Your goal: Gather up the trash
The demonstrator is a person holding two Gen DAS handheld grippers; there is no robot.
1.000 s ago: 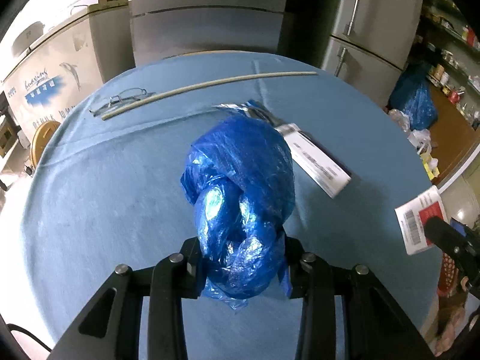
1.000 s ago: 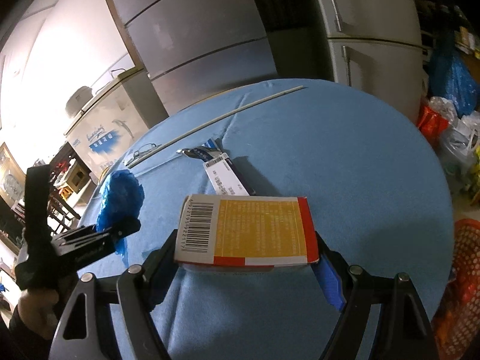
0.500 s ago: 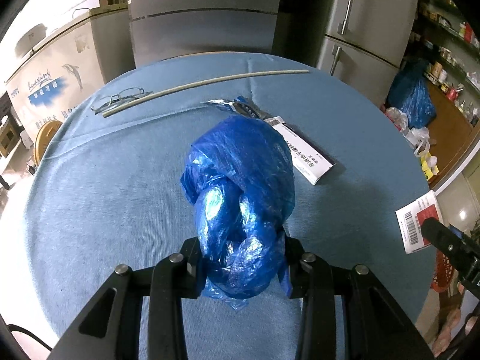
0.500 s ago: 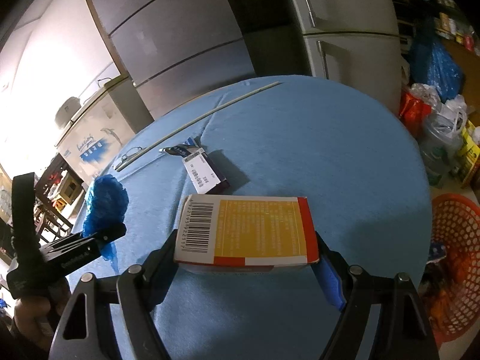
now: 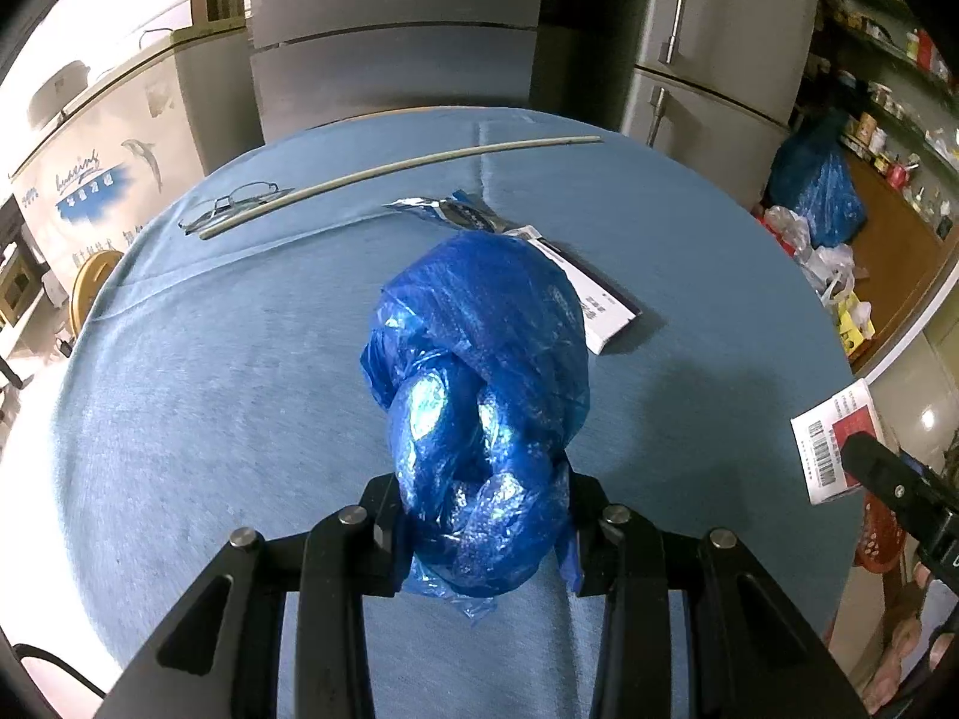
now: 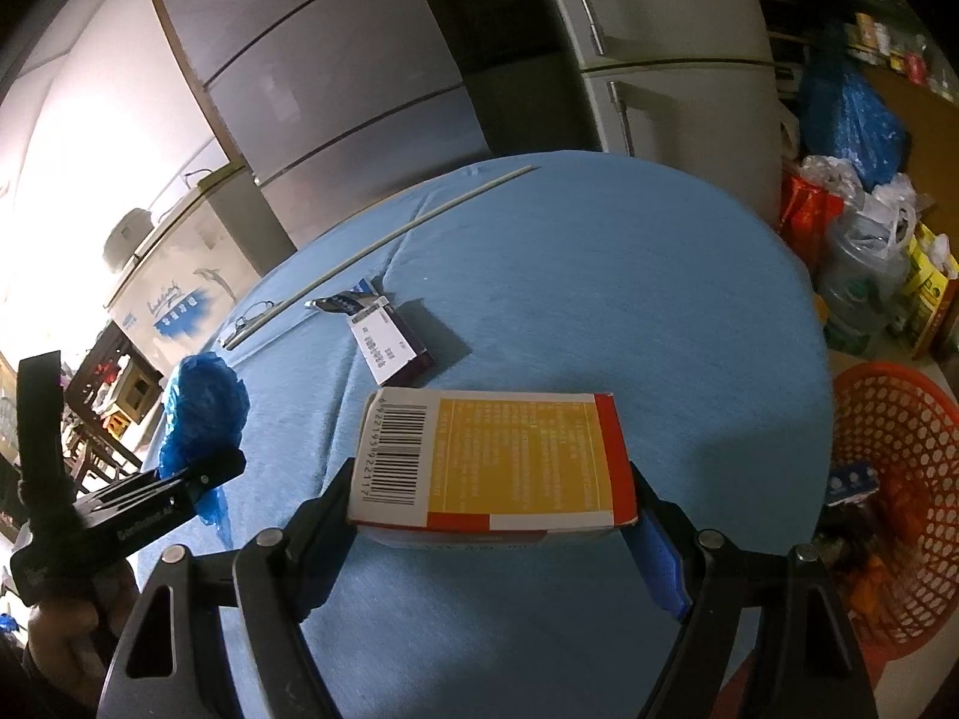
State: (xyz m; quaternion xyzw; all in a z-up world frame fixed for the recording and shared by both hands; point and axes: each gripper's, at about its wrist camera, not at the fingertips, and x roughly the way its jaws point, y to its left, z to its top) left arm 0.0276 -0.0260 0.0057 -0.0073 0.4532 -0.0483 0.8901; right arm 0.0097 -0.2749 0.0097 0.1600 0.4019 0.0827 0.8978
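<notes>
My left gripper is shut on a knotted blue plastic bag and holds it above the round blue table. The bag also shows in the right wrist view at the left. My right gripper is shut on a flat yellow, red and white box with a barcode, above the table's right side; the box also shows in the left wrist view. A small purple and white box and a foil wrapper lie on the table farther back.
An orange mesh basket with trash stands on the floor right of the table. A long thin white rod and glasses lie at the table's far side. Fridges and a chest freezer stand behind; bags crowd the right.
Both grippers have pulled back toward the near and right edge of the table with their loads. The orange basket has come into the right wrist view.
</notes>
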